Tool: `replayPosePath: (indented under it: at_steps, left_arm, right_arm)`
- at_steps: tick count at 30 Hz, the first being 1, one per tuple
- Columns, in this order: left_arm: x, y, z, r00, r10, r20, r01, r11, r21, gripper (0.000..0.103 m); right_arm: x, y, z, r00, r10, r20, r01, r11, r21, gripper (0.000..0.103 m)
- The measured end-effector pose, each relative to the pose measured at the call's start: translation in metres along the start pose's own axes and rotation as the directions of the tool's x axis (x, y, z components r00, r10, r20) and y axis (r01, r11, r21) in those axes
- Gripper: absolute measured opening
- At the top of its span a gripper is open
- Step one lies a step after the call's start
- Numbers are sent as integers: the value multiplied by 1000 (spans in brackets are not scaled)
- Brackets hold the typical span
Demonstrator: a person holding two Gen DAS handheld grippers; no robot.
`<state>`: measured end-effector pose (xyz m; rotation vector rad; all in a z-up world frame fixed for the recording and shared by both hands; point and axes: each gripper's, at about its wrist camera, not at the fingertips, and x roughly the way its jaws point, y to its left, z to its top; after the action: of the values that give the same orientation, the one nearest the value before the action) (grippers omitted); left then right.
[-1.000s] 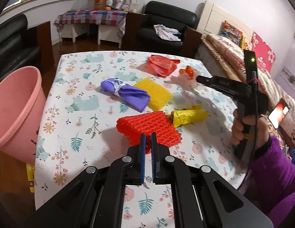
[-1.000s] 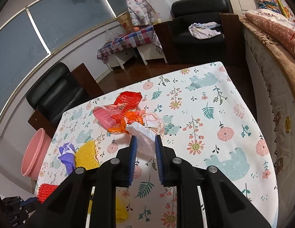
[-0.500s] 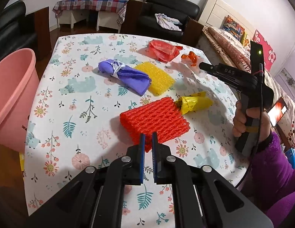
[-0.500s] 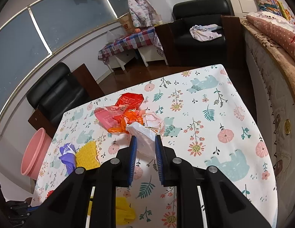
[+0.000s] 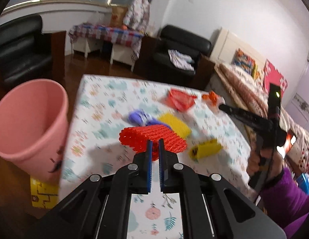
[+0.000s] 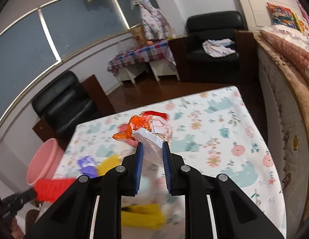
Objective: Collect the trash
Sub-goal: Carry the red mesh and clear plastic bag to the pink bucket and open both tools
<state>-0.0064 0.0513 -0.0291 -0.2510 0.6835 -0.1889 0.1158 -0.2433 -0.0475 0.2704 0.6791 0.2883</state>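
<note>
Jaws clamped: red foam net [image 5: 152,139], plastic wrapper [image 6: 152,147].

Surface: table under a white cloth printed with flowers and pale teal elephants [image 5: 106,107]
Lying on it: purple crumpled bag [image 5: 138,116]; yellow foam net sleeve [image 5: 174,124]; yellow crumpled wrapper [image 5: 206,150]; red plastic bag [image 5: 179,100]
Sharpness: blurred

Each camera looks forward and down along its own fingers – close above the table [image 5: 106,107]. Both share the pink bin [image 5: 31,123] – left view from the near edge, right view from the side.
</note>
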Motion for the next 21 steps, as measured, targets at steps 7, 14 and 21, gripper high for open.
replayPosePath:
  at_steps: [7, 14, 21]
  left_arm:
    - [-36, 40, 13, 988, 87, 125, -79, 994, -69, 5]
    - [-68, 96, 12, 959, 214, 187, -180, 966, -184, 5]
    - [-78, 140, 2, 932, 315, 180, -262, 928, -264, 5]
  right_arm:
    - [-9, 68, 5, 991, 132, -19, -132, 990, -57, 19]
    - [8, 146, 5, 954, 284, -93, -291, 954, -77, 19]
    - [39, 223, -5, 917, 352, -188, -377, 918, -121, 19]
